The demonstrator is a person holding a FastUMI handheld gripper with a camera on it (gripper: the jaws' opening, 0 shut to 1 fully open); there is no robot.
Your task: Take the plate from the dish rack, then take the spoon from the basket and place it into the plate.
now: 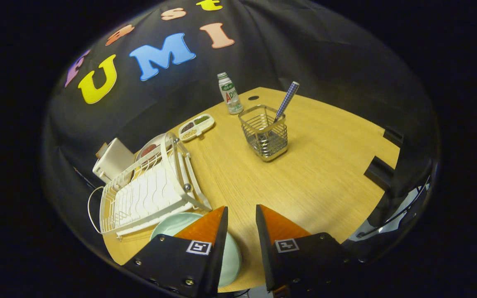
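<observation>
A pale green plate [172, 225] lies flat on the wooden table [317, 165], just in front of the white dish rack [151, 190] and partly under my left finger. My gripper [241, 212] hovers above the table's near edge, open, with nothing between its fingers. Well beyond the fingers stands a wire basket [265, 134] holding a spoon [287, 100] with a checked blue-and-white handle that leans out to the right. Another plate [149, 150] stands at the far end of the rack.
A small bottle [229, 93] stands at the table's far edge, left of the basket. A divided snack tray [197, 126] lies between the bottle and the rack. A white box [112, 161] sits behind the rack. Bare wood stretches between my fingers and the basket.
</observation>
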